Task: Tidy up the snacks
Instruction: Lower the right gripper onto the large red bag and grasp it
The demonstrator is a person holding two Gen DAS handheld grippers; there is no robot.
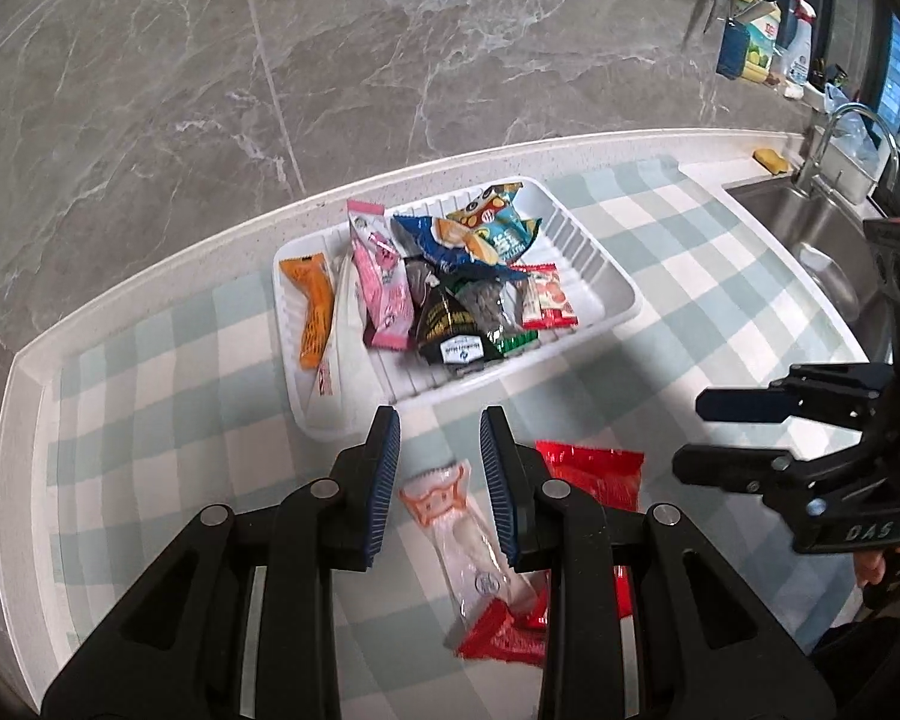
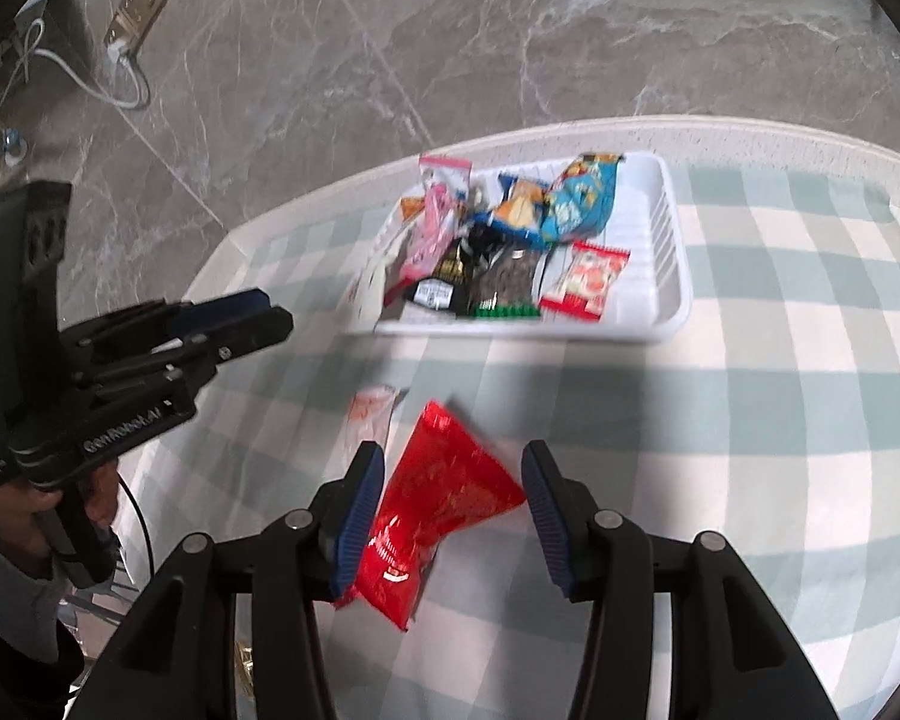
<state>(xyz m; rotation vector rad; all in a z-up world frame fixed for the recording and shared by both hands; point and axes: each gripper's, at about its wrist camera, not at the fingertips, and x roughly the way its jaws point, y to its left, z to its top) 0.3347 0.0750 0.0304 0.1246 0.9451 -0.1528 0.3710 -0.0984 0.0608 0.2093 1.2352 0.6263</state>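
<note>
With both claws spread and nothing pinched, the red packet (image 2: 444, 498) lying on the bench between the right claw (image 2: 453, 516) fingers could be crushed or pushed under the left claw (image 1: 440, 483) if closed carelessly.

A white ribbed plastic tray (image 1: 606, 294) heaped with snack packets sits at the back of the checked-cloth worktop (image 1: 720, 276); before it lie a clear orange-printed packet (image 1: 480, 546) and a red foil packet (image 2: 444, 498), apparently overlapping
</note>
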